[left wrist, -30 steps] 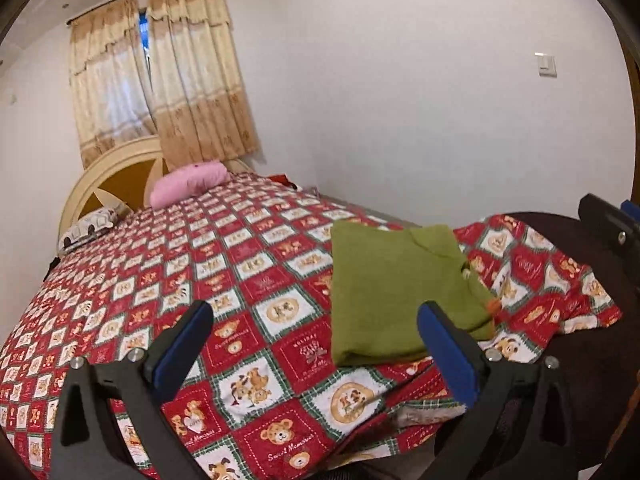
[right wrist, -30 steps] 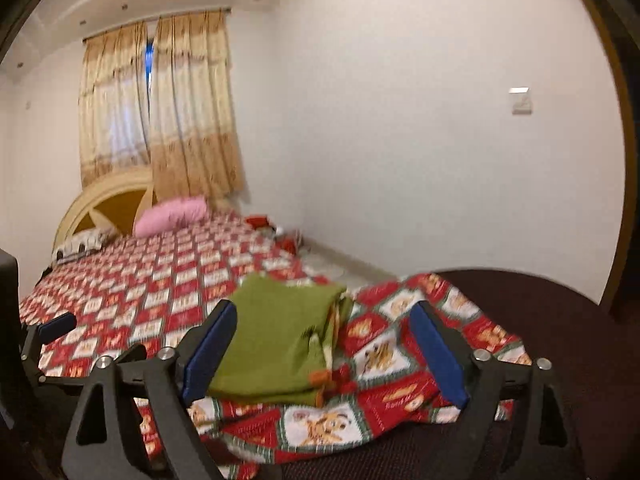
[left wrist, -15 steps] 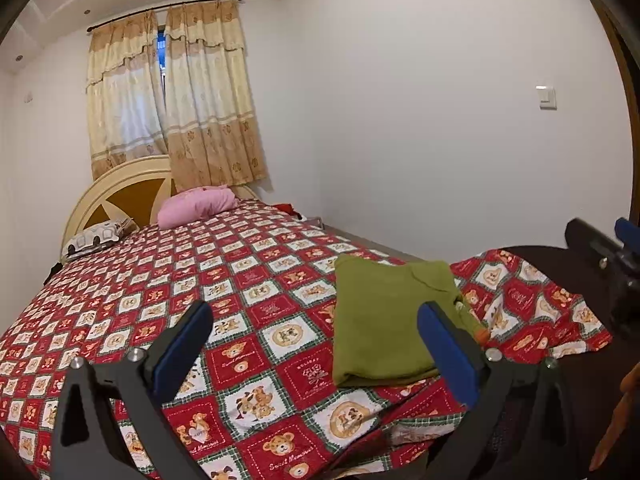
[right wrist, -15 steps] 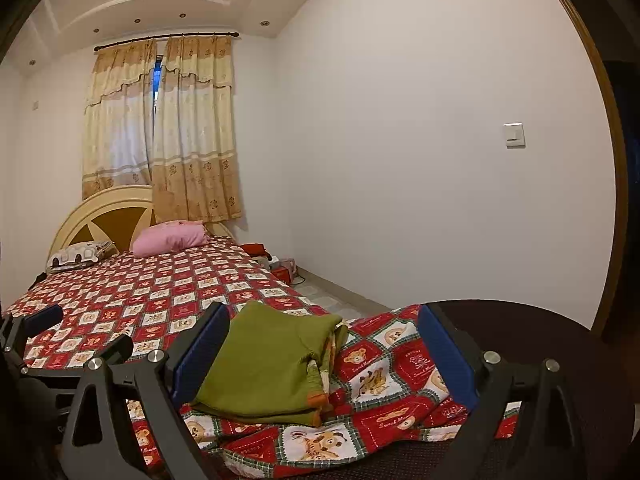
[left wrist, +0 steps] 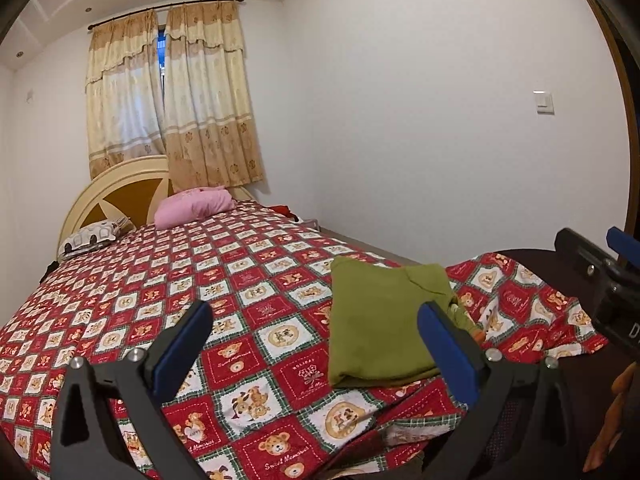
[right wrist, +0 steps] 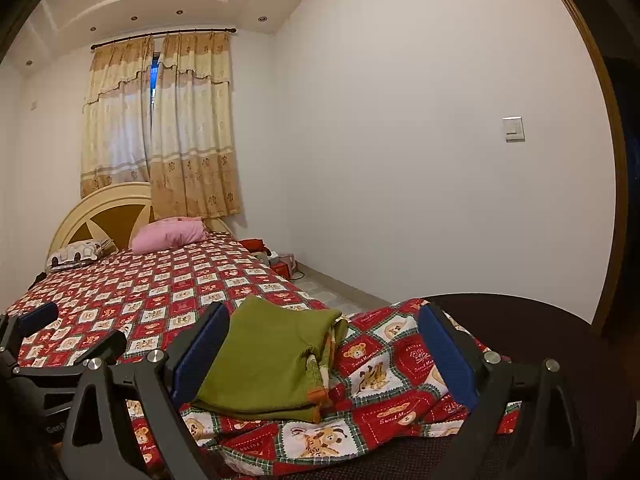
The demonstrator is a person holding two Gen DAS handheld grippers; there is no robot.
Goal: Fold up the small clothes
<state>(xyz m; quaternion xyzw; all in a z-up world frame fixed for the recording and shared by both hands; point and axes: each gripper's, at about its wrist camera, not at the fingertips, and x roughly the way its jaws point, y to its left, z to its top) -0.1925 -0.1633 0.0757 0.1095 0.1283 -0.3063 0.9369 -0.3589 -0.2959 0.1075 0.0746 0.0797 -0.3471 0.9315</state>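
Olive-green garment (left wrist: 384,324), folded into a neat, flat rectangle, several layers thick. Lying near the foot corner of a bed, on a red, white and green patchwork bedspread (left wrist: 240,280) printed with teddy bears. Orange and pale trim peeking from the folded edge on its right side, plainest in the right wrist view (right wrist: 316,364). Smooth on top, with only slight creasing near the far edge.

Left gripper (left wrist: 316,356) raised above the bedspread, pointing forward toward the head of the bed, blue-padded fingers spread wide with nothing between them. Right-hand finger (left wrist: 444,344) overlapping the garment's near right corner in the picture; contact not possible to judge. Right gripper (right wrist: 324,356) likewise raised over the foot of the bed, fingers spread wide and empty, framing the folded garment in its view.

Each gripper showing at the edge of the other's view: right one at far right, left one at far left.

Behind: pink pillow (left wrist: 194,206) and patterned pillow (left wrist: 92,238) against a rounded cream headboard (left wrist: 116,188), beige curtains (left wrist: 176,100), white walls, light switch (left wrist: 545,103).
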